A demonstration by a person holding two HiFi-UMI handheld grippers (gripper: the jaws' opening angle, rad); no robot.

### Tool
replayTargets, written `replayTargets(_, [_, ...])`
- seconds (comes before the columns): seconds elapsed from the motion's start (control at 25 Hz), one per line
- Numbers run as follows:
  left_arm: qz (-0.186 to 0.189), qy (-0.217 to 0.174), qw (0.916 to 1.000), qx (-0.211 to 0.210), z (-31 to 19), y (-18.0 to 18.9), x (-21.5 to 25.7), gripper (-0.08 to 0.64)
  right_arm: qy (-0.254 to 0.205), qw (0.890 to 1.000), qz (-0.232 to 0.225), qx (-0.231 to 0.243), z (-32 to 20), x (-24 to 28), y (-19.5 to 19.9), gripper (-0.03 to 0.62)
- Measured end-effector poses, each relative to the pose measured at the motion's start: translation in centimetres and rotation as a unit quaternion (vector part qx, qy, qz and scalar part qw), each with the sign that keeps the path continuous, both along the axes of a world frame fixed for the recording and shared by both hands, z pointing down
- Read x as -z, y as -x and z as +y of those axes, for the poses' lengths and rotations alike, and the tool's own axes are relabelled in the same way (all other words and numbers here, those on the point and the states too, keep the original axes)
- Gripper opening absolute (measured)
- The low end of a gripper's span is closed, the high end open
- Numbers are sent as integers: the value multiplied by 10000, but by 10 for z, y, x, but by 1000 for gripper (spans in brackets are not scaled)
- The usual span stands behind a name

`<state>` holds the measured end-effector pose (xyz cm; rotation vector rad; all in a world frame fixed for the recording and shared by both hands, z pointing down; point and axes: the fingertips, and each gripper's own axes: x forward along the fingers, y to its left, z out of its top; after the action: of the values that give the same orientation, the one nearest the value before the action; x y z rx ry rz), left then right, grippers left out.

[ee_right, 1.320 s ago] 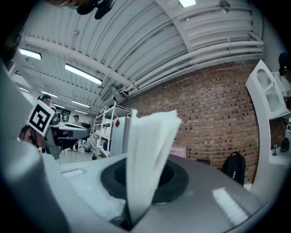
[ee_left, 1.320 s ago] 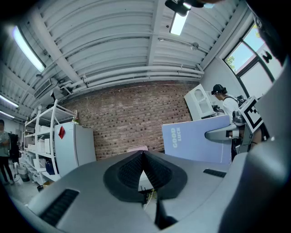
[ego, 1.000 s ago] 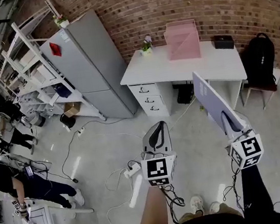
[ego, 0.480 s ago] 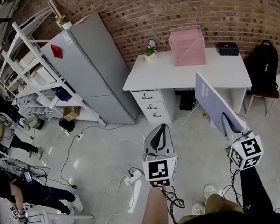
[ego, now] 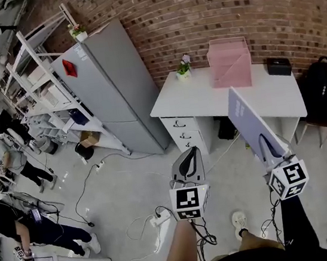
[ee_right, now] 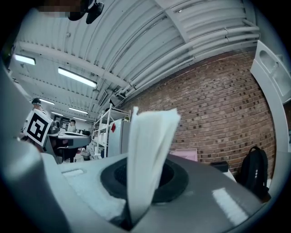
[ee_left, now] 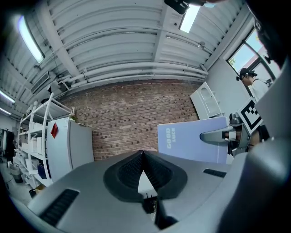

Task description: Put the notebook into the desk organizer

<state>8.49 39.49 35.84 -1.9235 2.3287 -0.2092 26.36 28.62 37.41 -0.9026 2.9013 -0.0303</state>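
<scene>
My right gripper (ego: pixel 267 142) is shut on the lower edge of a pale lavender notebook (ego: pixel 250 120) and holds it upright, tilted toward the desk. In the right gripper view the notebook (ee_right: pixel 148 150) shows edge-on, rising out of the gripper (ee_right: pixel 136 200). The pink desk organizer (ego: pixel 231 63) stands at the back of the white desk (ego: pixel 207 98), ahead of both grippers and well apart from them. My left gripper (ego: pixel 186 155) hangs beside the right one, shut and empty. In the left gripper view its tips (ee_left: pixel 142 154) meet, and the notebook (ee_left: pixel 191 141) shows at the right.
A small potted plant (ego: pixel 184 68) and a black box (ego: pixel 278 66) also sit on the desk. A black backpack (ego: pixel 321 83) rests on a chair at its right. A grey cabinet (ego: pixel 112 86) and white shelving (ego: pixel 42 83) stand left. Cables and a power strip (ego: pixel 159 218) lie on the floor.
The view has moved closer to the desk, which has slid right and grown in the frame. Both grippers keep the same pose, the notebook still held.
</scene>
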Motion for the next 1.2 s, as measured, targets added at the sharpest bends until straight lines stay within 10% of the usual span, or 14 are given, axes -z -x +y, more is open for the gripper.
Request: replayTargets(1.2, [-40, -65, 9995, 314, -217, 133, 8, 9, -76, 9979, -214, 602, -227, 14, 155, 31])
